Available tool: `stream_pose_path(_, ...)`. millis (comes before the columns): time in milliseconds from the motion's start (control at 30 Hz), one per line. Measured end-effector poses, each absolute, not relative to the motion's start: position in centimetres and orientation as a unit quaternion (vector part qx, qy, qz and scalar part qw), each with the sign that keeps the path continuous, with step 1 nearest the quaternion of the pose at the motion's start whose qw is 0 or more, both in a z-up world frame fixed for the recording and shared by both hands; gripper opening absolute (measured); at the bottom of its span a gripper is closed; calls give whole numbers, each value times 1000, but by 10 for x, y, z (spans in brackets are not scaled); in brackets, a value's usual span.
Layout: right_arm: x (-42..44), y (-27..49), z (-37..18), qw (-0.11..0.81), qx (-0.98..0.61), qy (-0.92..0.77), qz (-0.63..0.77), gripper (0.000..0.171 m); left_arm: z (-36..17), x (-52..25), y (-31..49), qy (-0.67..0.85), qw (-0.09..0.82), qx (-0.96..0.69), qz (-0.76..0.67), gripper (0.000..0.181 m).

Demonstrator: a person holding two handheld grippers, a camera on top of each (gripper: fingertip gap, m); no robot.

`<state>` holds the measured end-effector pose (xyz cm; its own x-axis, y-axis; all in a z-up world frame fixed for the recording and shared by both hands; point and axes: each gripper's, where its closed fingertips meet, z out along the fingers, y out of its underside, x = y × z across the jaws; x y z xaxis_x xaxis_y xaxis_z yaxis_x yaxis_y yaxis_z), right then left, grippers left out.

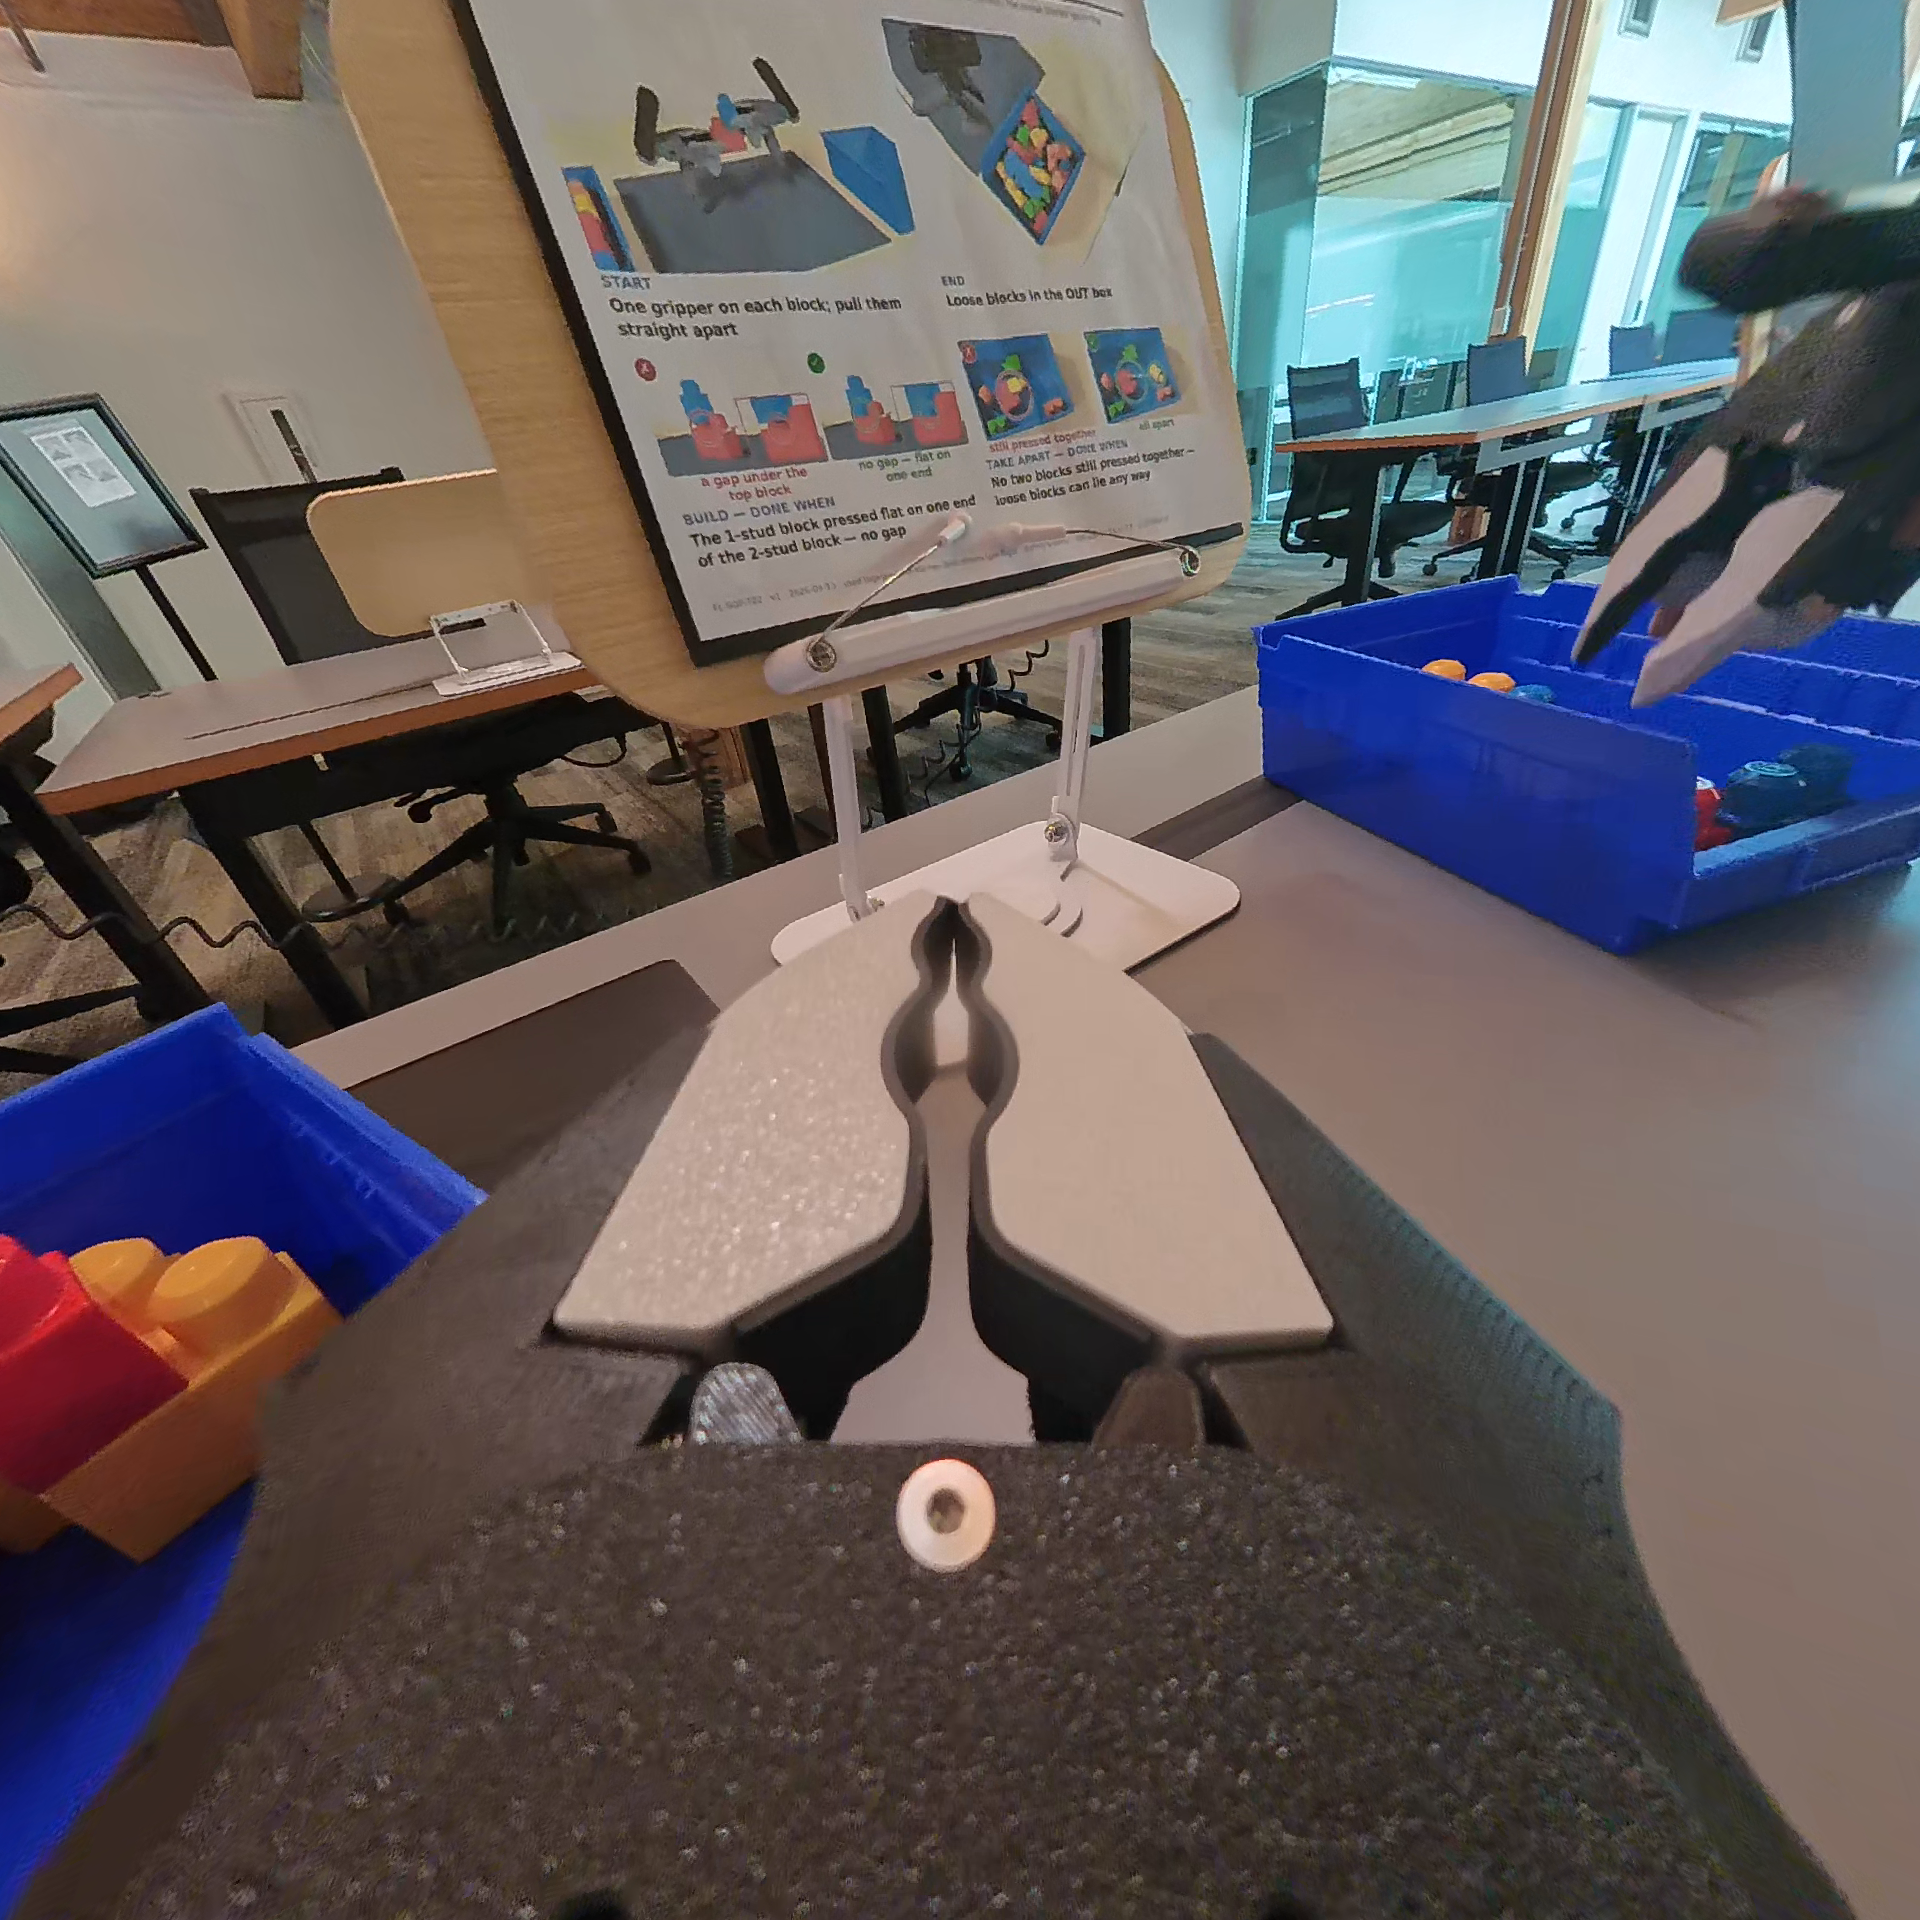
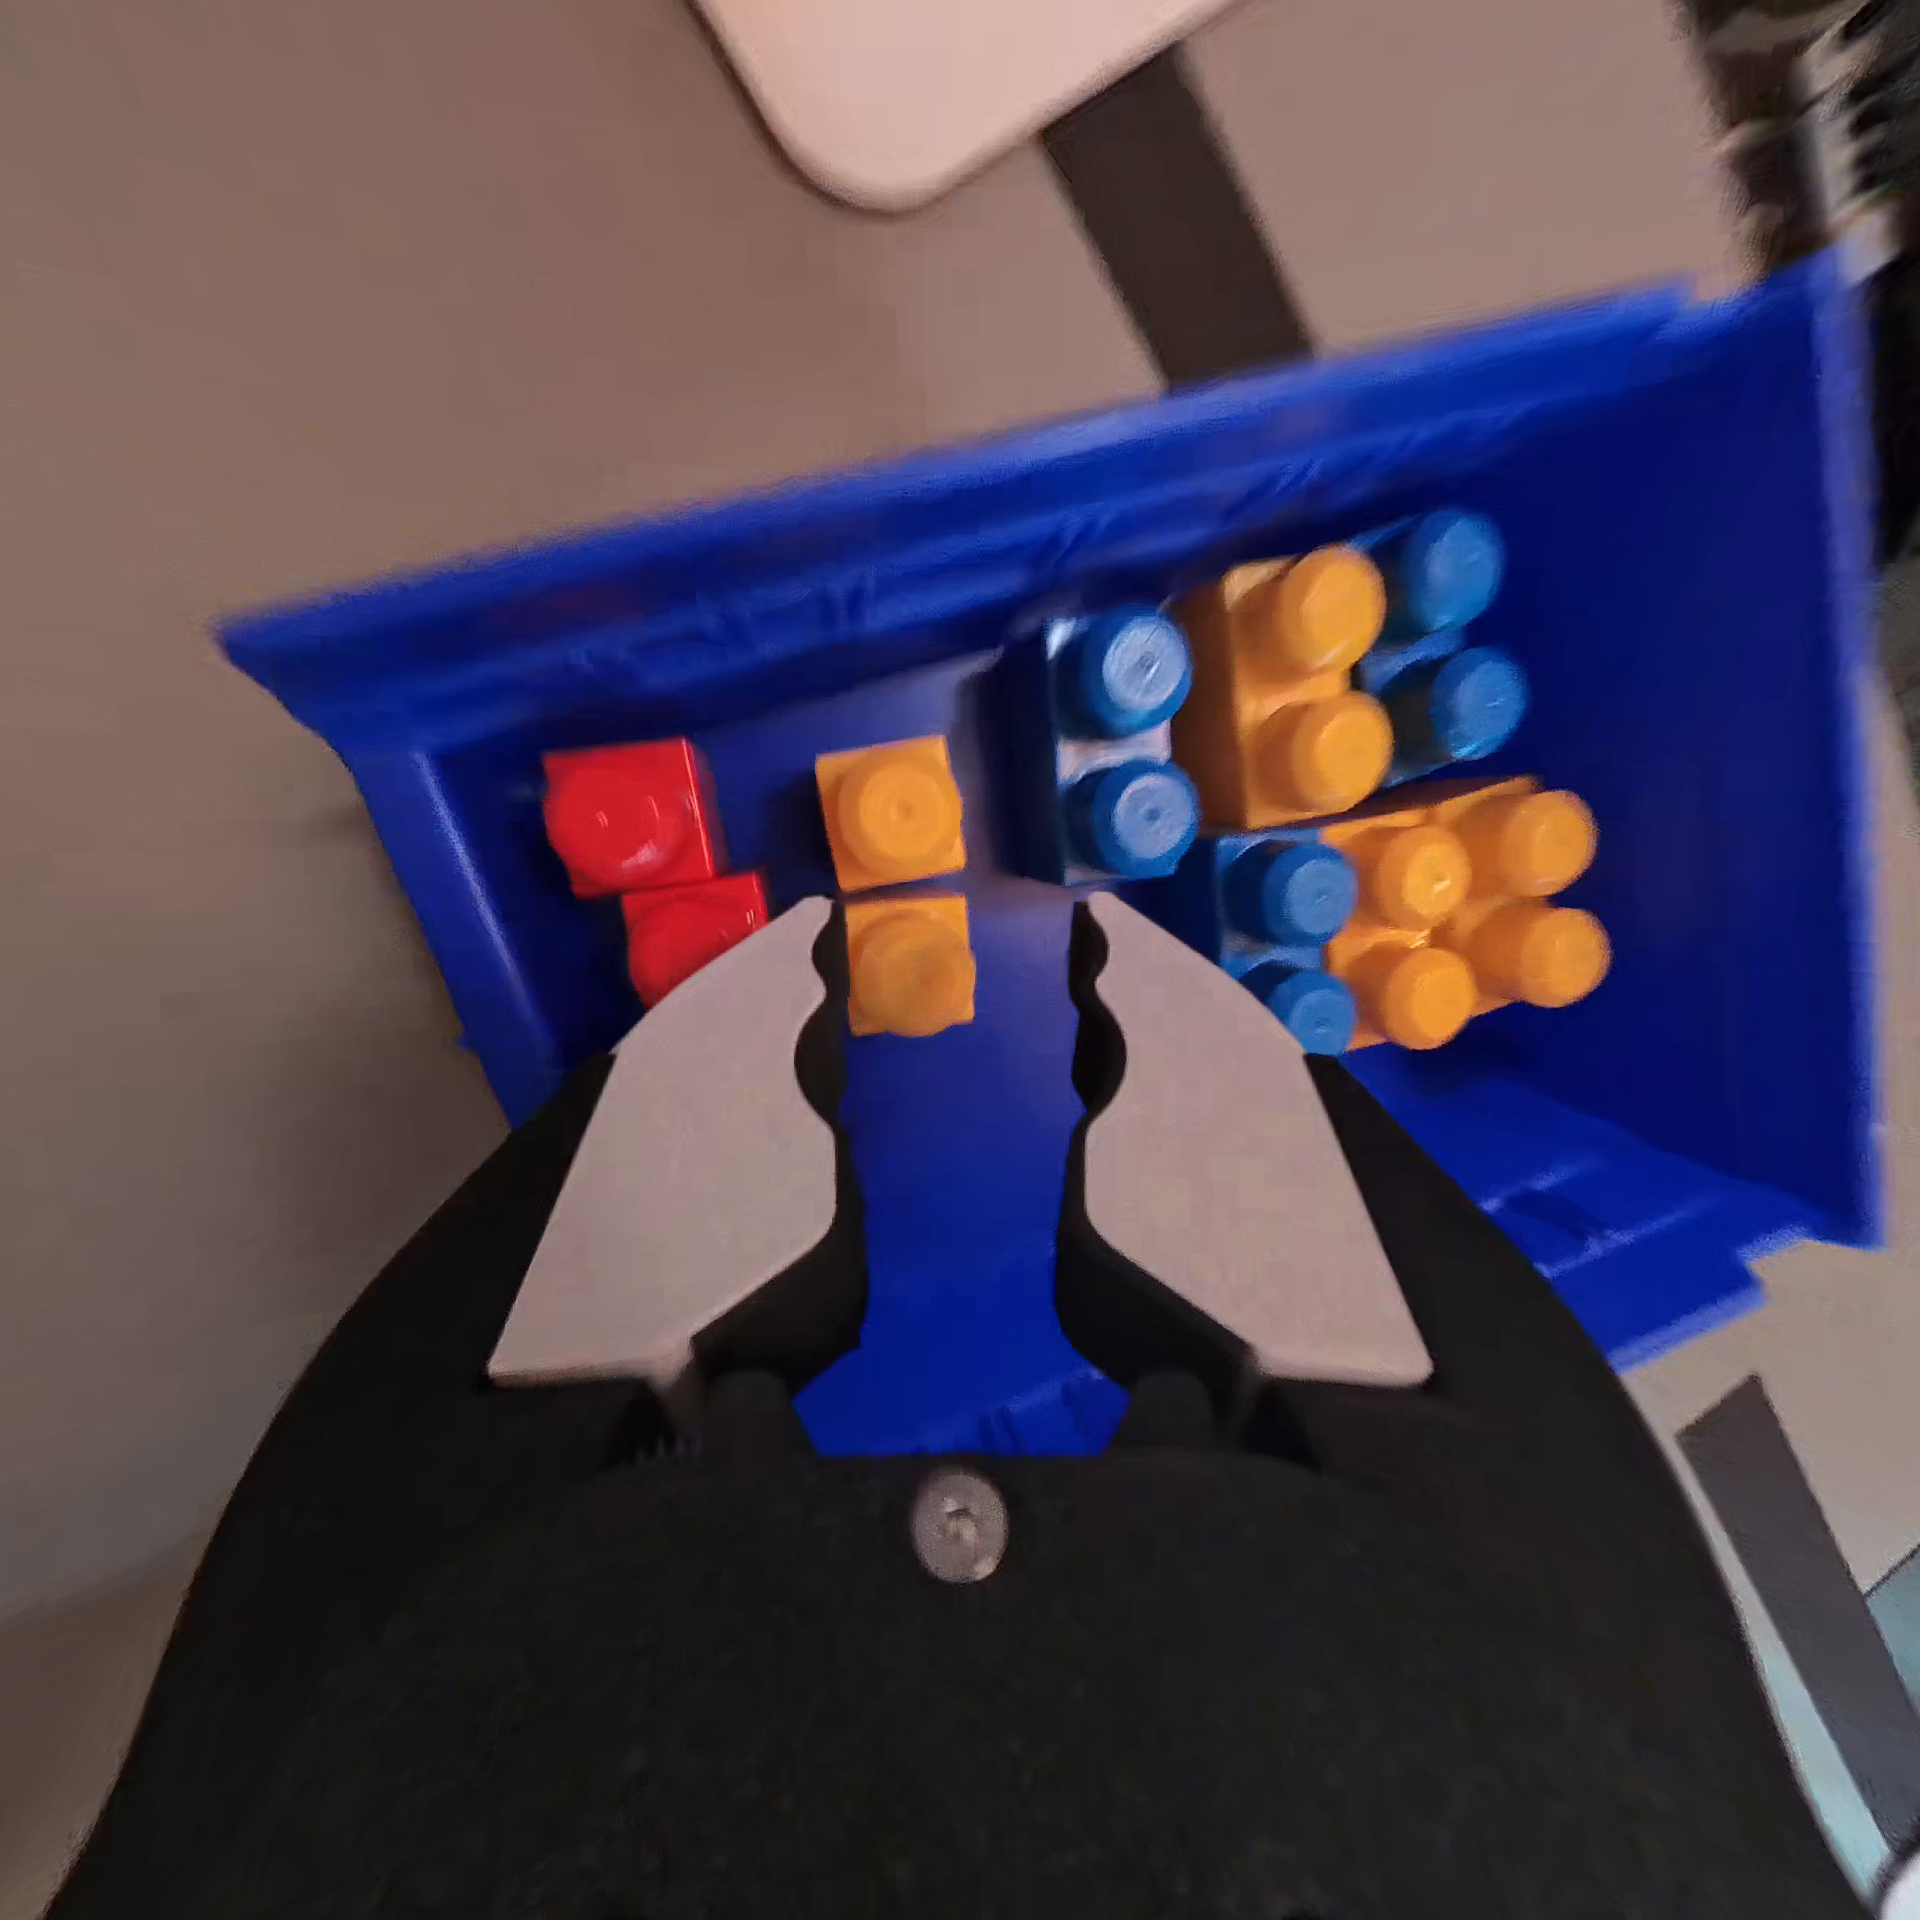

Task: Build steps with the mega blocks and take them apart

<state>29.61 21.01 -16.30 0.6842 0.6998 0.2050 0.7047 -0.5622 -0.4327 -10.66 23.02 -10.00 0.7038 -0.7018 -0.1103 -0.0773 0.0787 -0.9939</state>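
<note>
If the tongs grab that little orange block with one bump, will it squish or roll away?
Probably neither. The one-bump orange block looks like hard, shiny plastic with flat square sides, so it should stay stiff and sit still rather than roll. That gloss might make it a bit slippery between the open right tongs. It likely weighs little.

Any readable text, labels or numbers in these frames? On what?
White printed instruction sheet on the wooden stand: headings, captions, small footer; legible, but I don't copy writing.
Framed notice standing far left: too small to read.
Blue plastic bins, mega blocks: none visible.
</note>
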Motion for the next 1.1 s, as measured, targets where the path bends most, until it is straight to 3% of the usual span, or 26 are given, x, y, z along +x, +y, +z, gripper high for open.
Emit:
stream_pose_path(200, 249, 228, -62, 479, -820, -312, 26, 35, -98, -109, 231, 297, 670, -637, -239, 0)
stream_pose_path(367, 195, 219, -33, 593, -766, -234, 89, 21, -97, -108, 230, 297, 671, -635, -241, 0)
stream_pose_path(533, 142, 210, -43, 638, -729, -194, 154, 0, -94, -106, 226, 298, 674, -631, -243, 0)
stream_pose_path(1100, 88, 208, -102, 655, -689, -207, 230, 0, -77, -107, 220, 282, 665, -641, -261, 0)
